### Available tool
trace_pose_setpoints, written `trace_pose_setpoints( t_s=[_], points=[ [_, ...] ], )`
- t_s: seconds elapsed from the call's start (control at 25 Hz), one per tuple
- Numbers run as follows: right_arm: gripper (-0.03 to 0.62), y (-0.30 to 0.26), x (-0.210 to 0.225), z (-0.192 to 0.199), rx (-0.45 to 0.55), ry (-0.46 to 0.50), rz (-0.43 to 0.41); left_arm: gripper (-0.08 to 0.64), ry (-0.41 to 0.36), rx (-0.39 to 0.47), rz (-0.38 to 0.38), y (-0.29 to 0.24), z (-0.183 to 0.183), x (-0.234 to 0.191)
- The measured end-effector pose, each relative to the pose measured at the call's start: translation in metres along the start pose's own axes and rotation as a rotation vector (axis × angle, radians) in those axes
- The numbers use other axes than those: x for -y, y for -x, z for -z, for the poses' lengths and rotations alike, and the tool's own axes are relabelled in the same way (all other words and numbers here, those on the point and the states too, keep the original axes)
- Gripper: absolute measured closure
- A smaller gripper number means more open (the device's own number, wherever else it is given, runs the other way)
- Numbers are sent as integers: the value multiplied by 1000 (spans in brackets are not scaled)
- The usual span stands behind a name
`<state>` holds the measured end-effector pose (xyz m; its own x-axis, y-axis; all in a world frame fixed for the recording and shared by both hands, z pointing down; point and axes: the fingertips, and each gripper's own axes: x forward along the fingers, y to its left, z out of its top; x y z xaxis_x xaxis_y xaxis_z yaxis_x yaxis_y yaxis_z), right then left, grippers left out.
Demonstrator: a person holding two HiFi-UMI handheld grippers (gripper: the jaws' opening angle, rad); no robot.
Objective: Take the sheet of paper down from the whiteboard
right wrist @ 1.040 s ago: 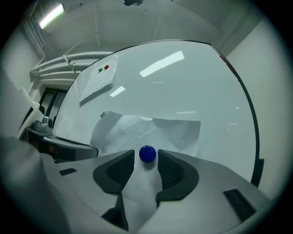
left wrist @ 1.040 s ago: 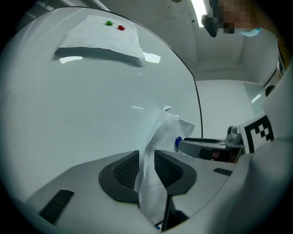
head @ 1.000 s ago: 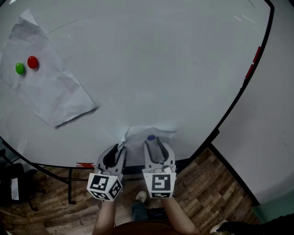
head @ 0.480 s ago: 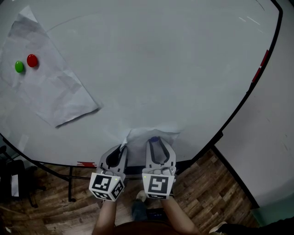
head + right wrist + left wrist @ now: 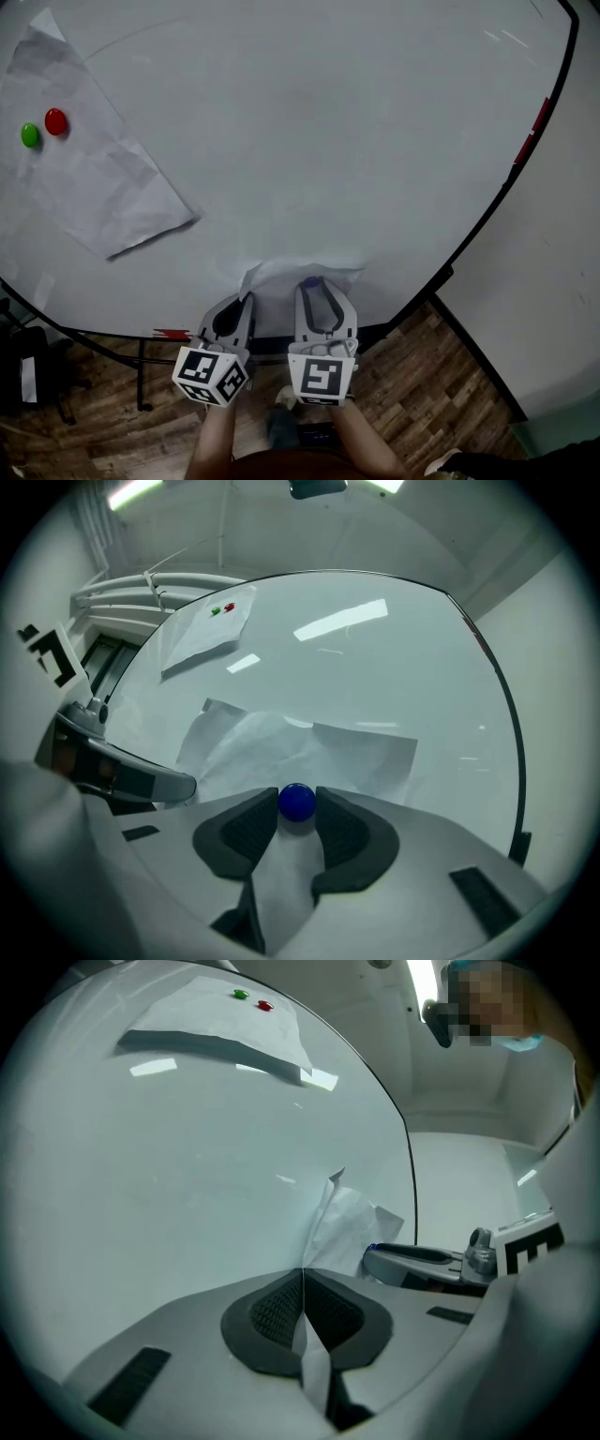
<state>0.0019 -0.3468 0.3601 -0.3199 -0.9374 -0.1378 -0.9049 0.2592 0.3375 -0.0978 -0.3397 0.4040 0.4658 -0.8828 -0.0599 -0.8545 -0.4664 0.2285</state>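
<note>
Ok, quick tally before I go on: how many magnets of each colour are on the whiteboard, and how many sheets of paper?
red magnet: 1
green magnet: 1
blue magnet: 1
sheets of paper: 2, the upper sheet and the lower sheet
Total: 5

Red magnet [image 5: 55, 121] beside green magnet [image 5: 30, 135] on a crumpled far sheet [image 5: 103, 187] — wooden floor [image 5: 412, 375] below

Wood-plank floor [image 5: 412, 367] below, pale wall [image 5: 553, 262] at right.
</note>
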Motion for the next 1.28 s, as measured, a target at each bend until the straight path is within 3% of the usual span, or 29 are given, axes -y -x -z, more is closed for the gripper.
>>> trace_pose_setpoints(
  t_s=[0.36, 1.28],
  points=[
    [456, 7, -11, 4, -12, 10, -31, 535, 79, 4, 14, 0, 0, -1],
    [456, 24, -11, 15, -56, 21, -32, 535, 142, 23, 5, 7, -2, -5]
  ],
)
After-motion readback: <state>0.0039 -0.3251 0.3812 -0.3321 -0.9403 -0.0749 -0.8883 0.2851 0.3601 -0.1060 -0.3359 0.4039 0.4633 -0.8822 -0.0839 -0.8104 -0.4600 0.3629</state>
